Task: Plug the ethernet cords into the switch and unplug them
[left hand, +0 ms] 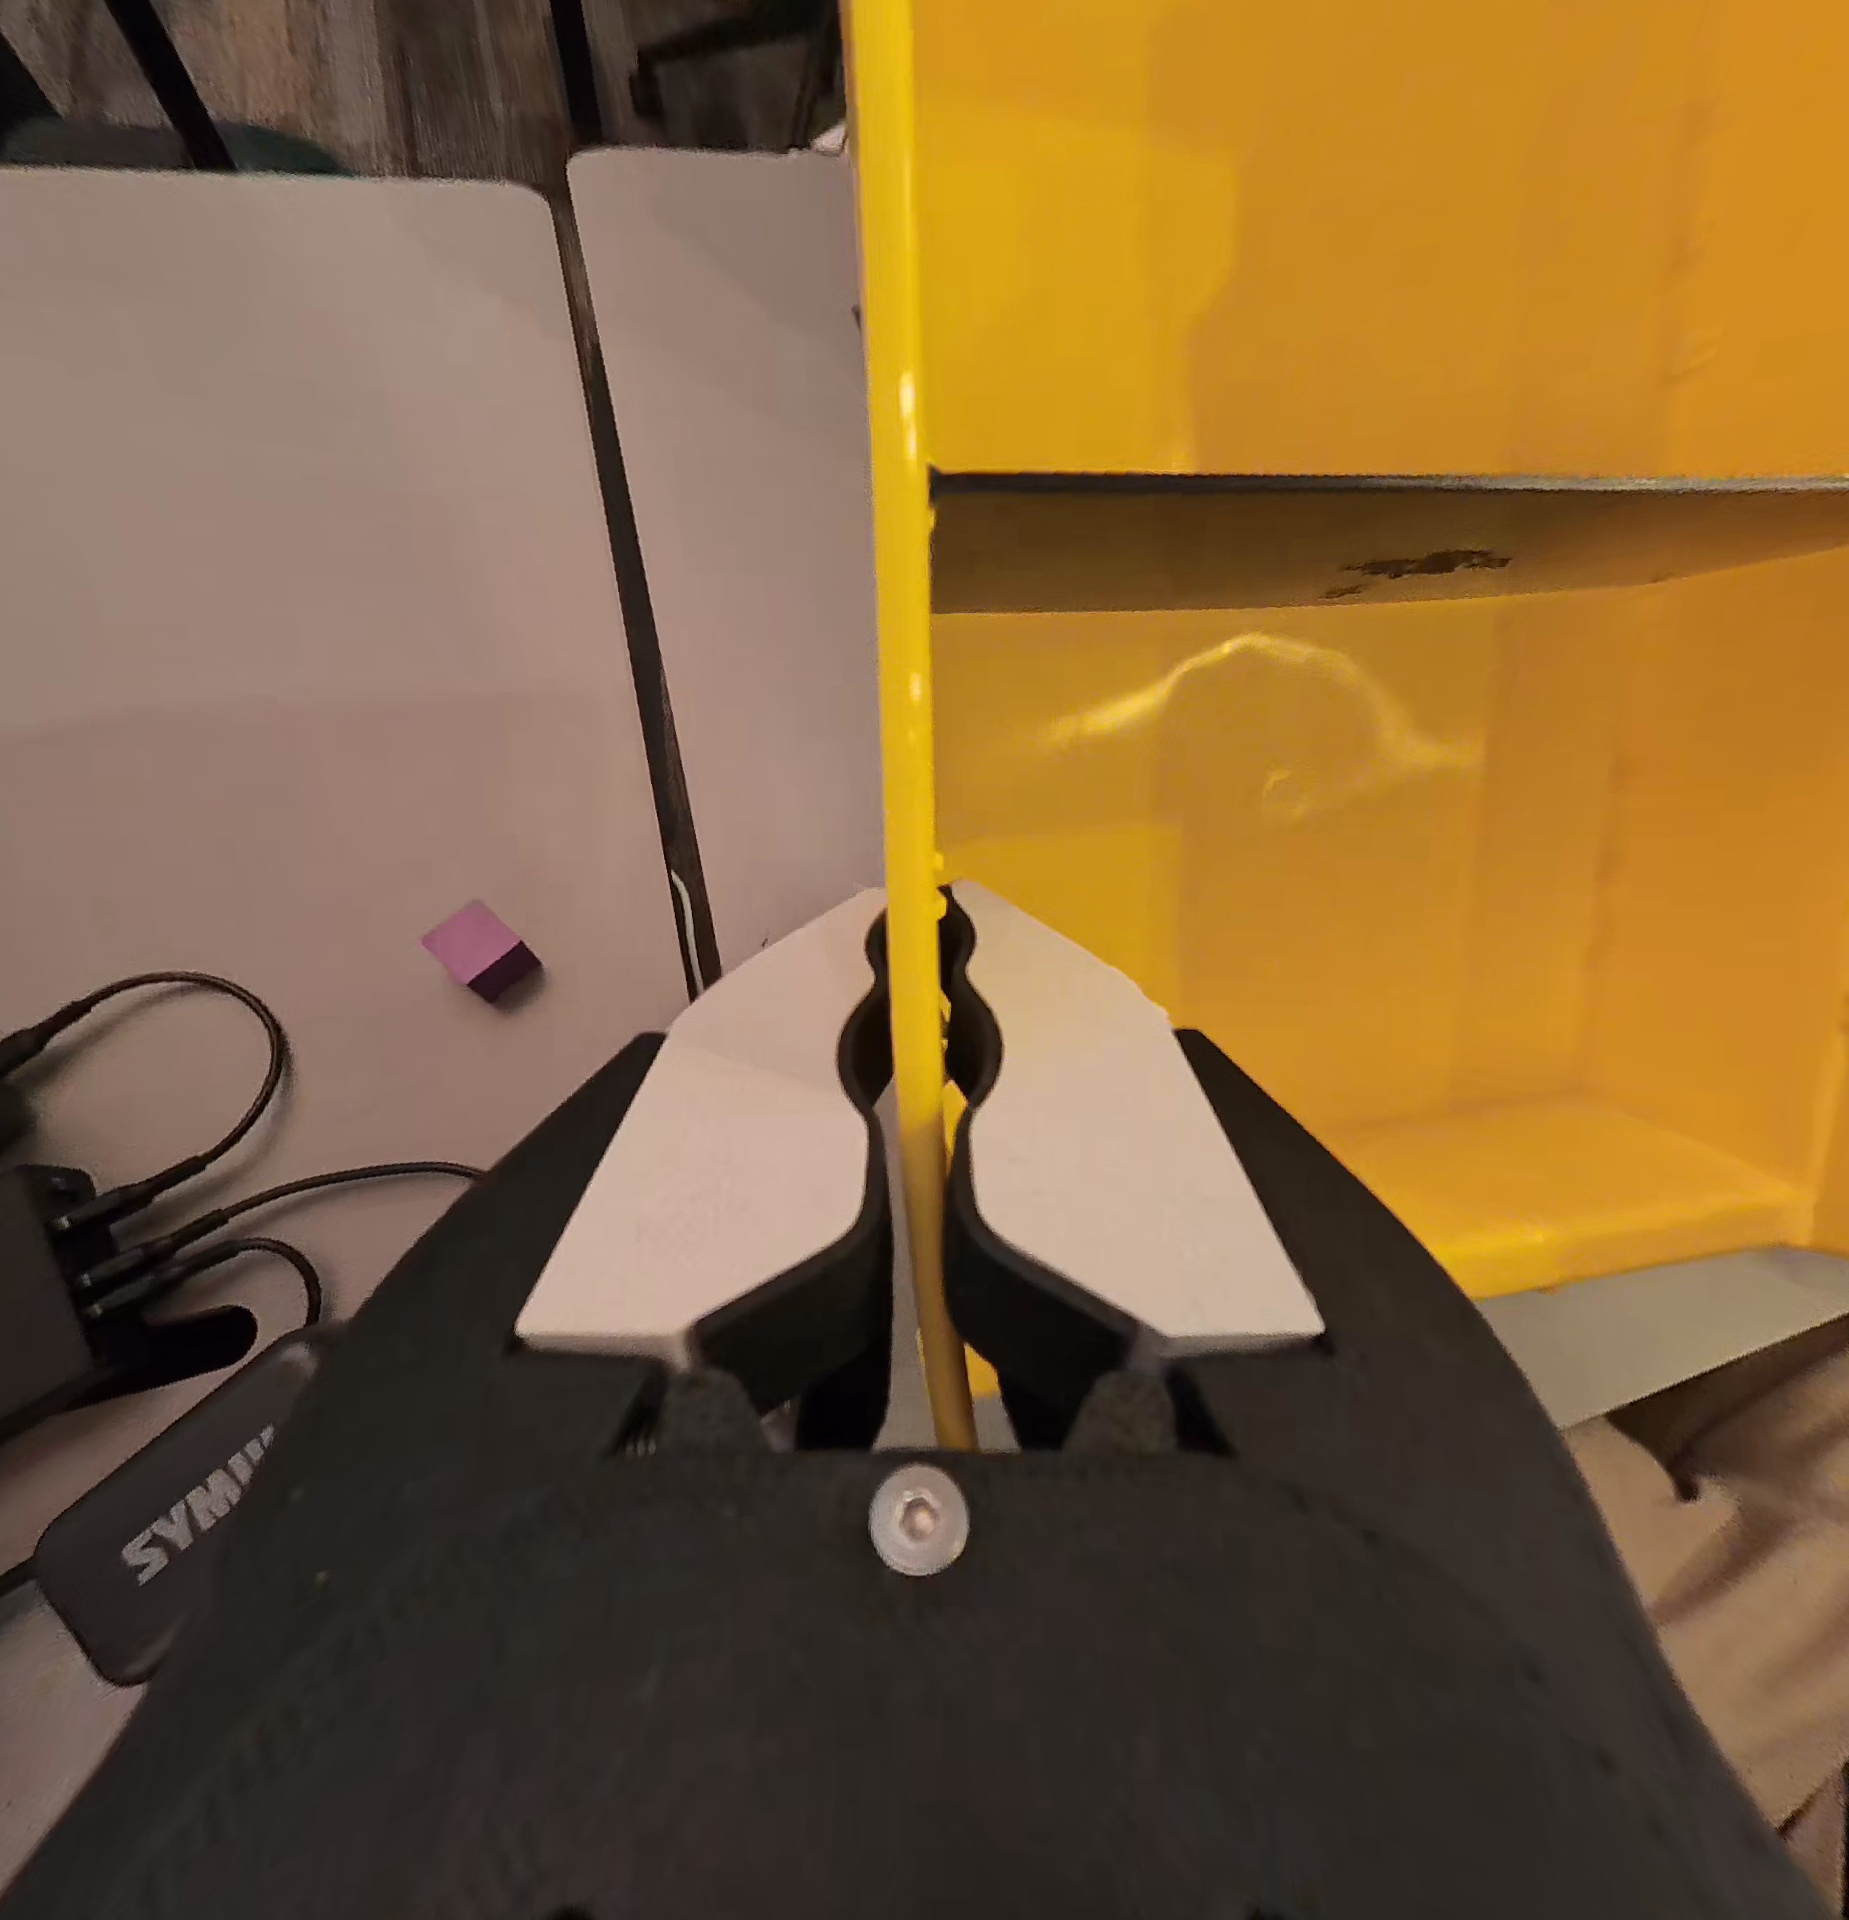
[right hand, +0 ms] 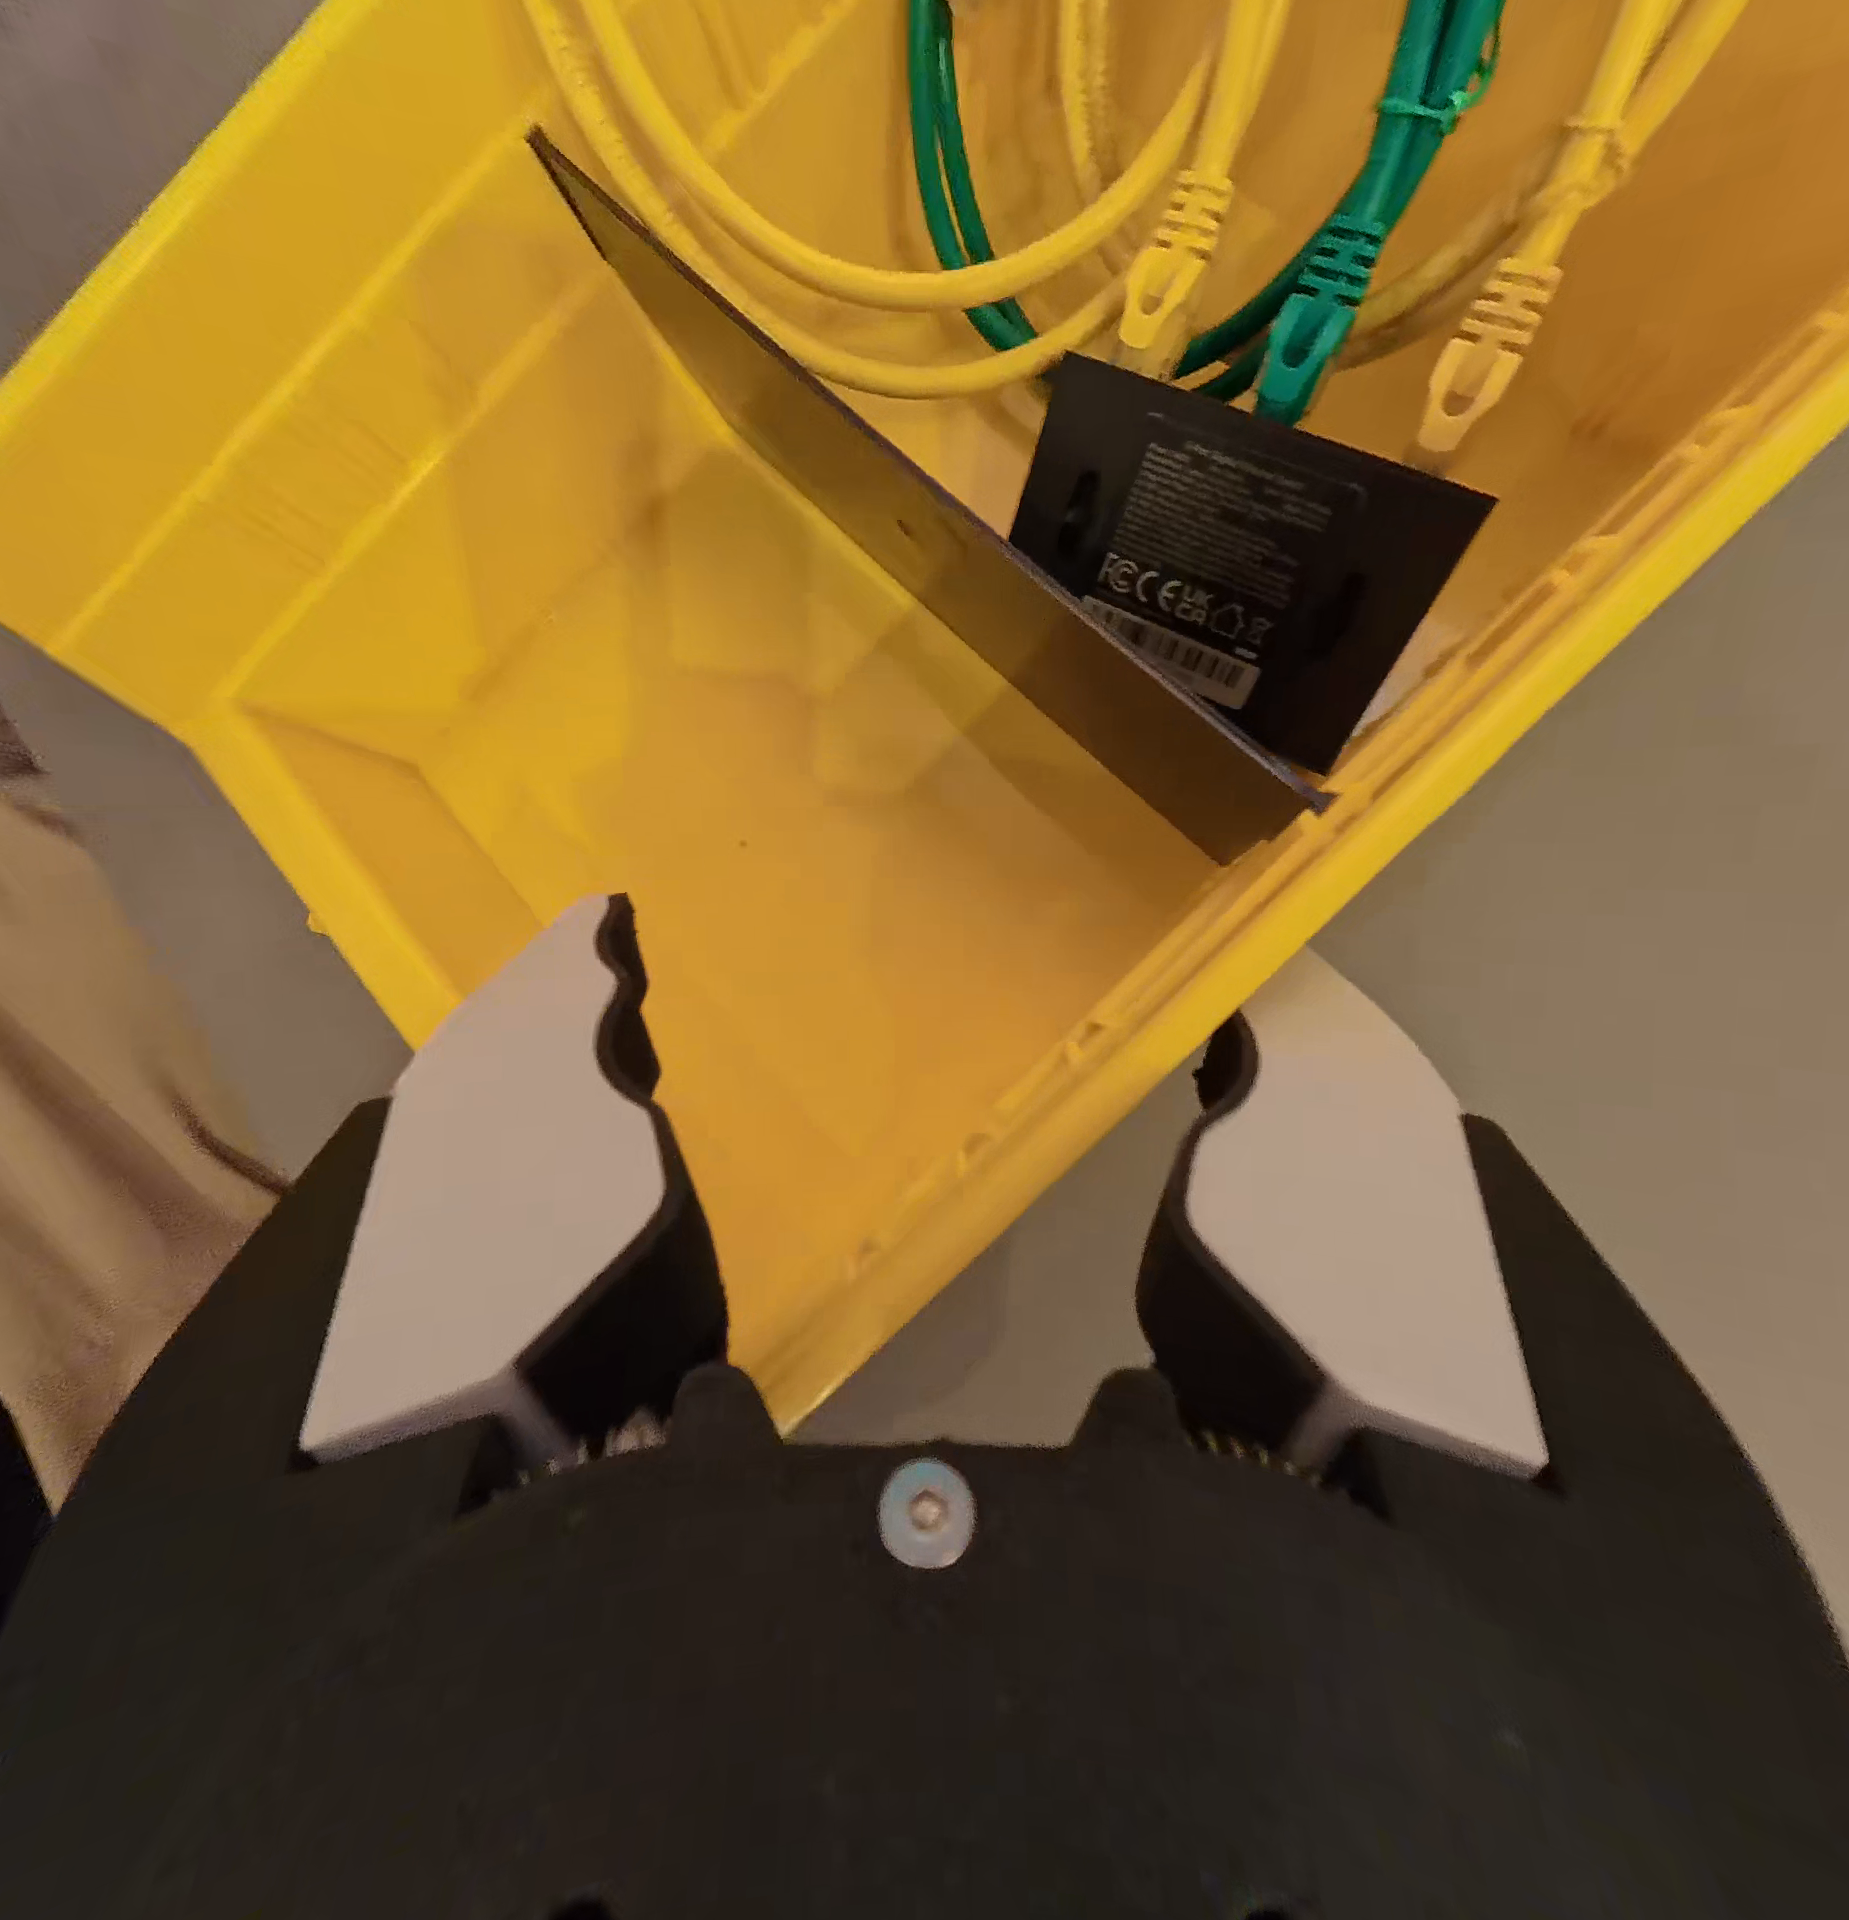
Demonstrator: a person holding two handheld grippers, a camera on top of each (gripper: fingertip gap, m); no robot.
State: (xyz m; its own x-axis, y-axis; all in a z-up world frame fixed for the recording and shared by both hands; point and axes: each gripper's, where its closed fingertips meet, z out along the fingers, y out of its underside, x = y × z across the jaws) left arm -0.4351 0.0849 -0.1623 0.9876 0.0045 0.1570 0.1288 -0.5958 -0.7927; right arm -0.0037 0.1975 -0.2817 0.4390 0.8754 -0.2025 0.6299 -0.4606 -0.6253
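Yellow bin point(right hand: 400, 499): large plastic tub on the worktop point(right hand: 1626, 935), split by a dark divider point(right hand: 795, 436).
Left tool point(left hand: 915, 914): clamped on the bin's side wall.
Right tool point(right hand: 925, 977): jaws wide, empty, over the bin's near corner.
Switch point(right hand: 1263, 582): small black box beyond the divider, probably light; likely slides, so brace it.
Cords point(right hand: 1315, 281): yellow and green, at the switch's far edge; floppy, best gripped at the stiff plug boot.
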